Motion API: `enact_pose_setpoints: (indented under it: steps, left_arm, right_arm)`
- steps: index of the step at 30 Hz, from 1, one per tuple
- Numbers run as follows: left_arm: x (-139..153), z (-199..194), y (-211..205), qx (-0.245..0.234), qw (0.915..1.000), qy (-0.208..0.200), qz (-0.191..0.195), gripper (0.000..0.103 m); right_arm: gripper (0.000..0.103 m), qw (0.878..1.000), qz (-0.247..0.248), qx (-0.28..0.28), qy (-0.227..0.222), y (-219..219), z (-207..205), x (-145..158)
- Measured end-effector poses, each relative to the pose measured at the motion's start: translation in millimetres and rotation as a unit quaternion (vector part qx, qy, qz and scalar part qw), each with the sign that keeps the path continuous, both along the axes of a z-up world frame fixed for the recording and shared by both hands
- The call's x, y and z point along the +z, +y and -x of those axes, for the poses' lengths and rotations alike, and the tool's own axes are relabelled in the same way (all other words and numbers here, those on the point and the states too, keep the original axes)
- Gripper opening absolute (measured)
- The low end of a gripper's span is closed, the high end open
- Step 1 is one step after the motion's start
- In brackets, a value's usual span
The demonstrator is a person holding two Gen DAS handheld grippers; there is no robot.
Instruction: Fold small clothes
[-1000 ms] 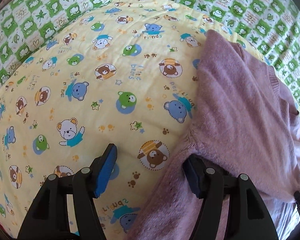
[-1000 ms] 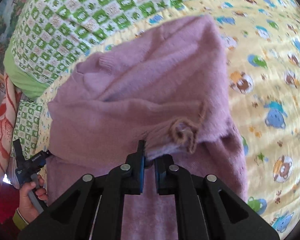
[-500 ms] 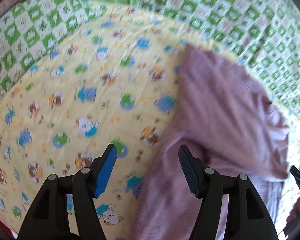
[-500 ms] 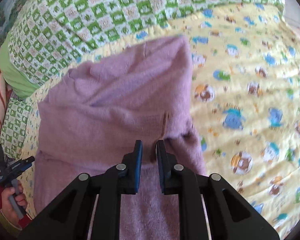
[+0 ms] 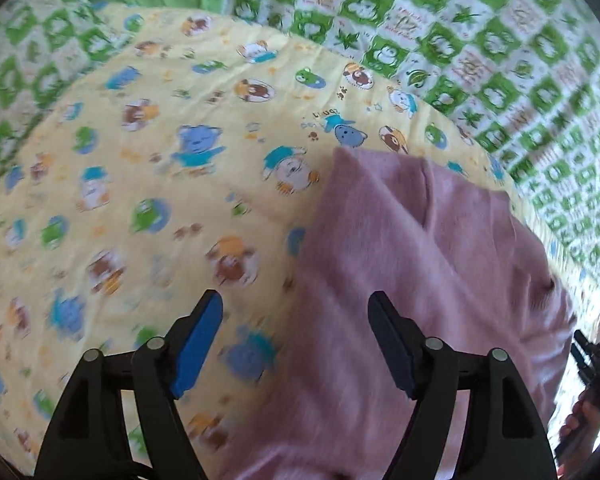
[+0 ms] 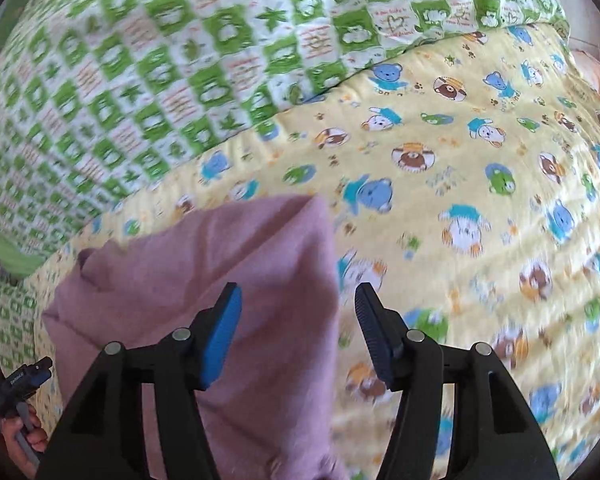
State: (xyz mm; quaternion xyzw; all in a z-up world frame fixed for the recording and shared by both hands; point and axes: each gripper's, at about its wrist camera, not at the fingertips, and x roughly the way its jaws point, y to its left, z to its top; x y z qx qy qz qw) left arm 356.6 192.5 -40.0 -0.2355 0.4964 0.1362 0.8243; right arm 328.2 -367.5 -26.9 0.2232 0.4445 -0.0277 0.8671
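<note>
Your left gripper [image 5: 294, 344] hangs with its fingers [image 5: 198, 344] spread wide and nothing between them; the mauve knit sweater [image 5: 412, 280] fills the frame from 3 to 6 o'clock in the left wrist view, its left edge running just inside the right finger. The sweater lies in layers on the yellow bear-print quilt [image 5: 140, 184], one fold edge slanting from 12 toward 3 o'clock across its top. Your right gripper [image 6: 298, 338] also has its fingers [image 6: 222, 336] spread apart, holding nothing; in the right wrist view the sweater [image 6: 228, 264] sits from 6 to 9 o'clock, its right edge falling between the two fingers, the quilt [image 6: 480, 200] showing from 1 to 5 o'clock. The green-and-white checked blanket [image 6: 180, 60] borders the quilt at 10 to 12 o'clock. Motion blur softens the lower part of both views. Whether either gripper touches the fabric, you cannot tell.
</note>
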Motion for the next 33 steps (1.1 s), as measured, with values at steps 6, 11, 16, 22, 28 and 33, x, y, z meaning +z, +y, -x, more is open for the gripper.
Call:
enact_pose_setpoints:
  steps: [6,11,16,22,28,33]
  left_arm:
    - [-18,-40,3,0.007,0.9999,0.009,-0.006,0.077]
    - [-13,-49,-3,0.011,0.9995,0.006,-0.03,0.067]
    - [-7,-42,-8,0.008,0.9993,0.002,-0.036,0.068]
    - [11,22,-11,-0.007,0.9996,-0.009,-0.027,0.073]
    - [2,115,-26,-0.042,0.9991,0.011,0.003,0.074]
    - [-13,192,-40,-0.069,0.9964,0.037,0.032,0.074]
  right_arm:
    - [0.063,0.999,-0.034,0.002,0.007,-20,-35,-21]
    - [0.007,0.999,0.021,0.042,-0.011,-5,-48,-8]
    - [0.009,0.999,0.044,0.021,0.016,-11,-52,-22]
    - [0.046,1.0,-0.022,-0.005,-0.012,-11,-15,5]
    - [0.046,0.999,-0.047,0.013,-0.011,12,65,25]
    - [0.046,0.998,-0.056,0.024,0.009,31,140,17]
